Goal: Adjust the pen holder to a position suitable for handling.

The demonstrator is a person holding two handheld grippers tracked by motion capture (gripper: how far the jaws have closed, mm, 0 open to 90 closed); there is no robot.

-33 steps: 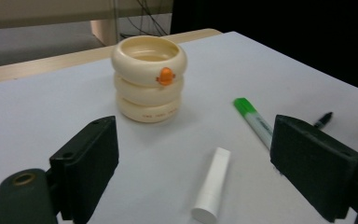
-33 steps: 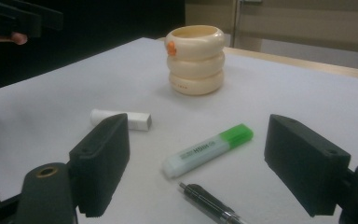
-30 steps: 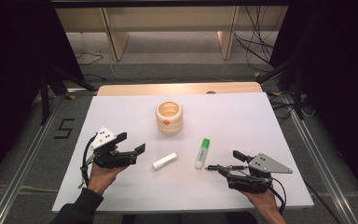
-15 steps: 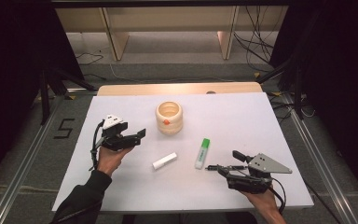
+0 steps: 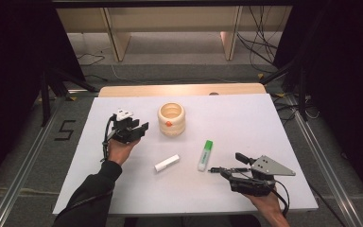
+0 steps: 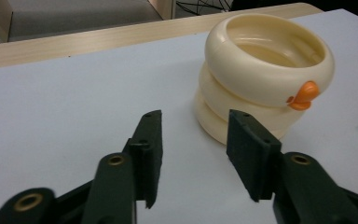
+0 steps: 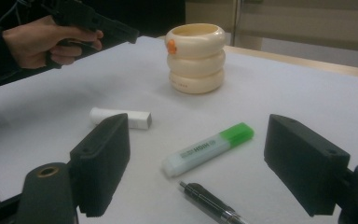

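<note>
My left claw (image 5: 139,130) hovers just beside the cream ringed cup (image 5: 171,119), its jaws half-narrowed, having just been closing with nothing between them; the cup (image 6: 261,74) stands upright on the white tabletop (image 5: 264,123), orange tab facing me; my right claw (image 5: 227,166) rests wide apart, empty, near the green-capped highlighter (image 7: 207,148), a pen (image 7: 209,203) and a white stick (image 7: 120,117).

– what sits ahead of the jaws?
– a cream ringed cup (image 6: 263,77) with an orange knob (image 6: 303,95), just beyond the right jaw and not touching it.
– and the left gripper (image 6: 193,156)?
– its jaws have just been closing, nothing between them, white counter (image 6: 74,107) beneath.
</note>
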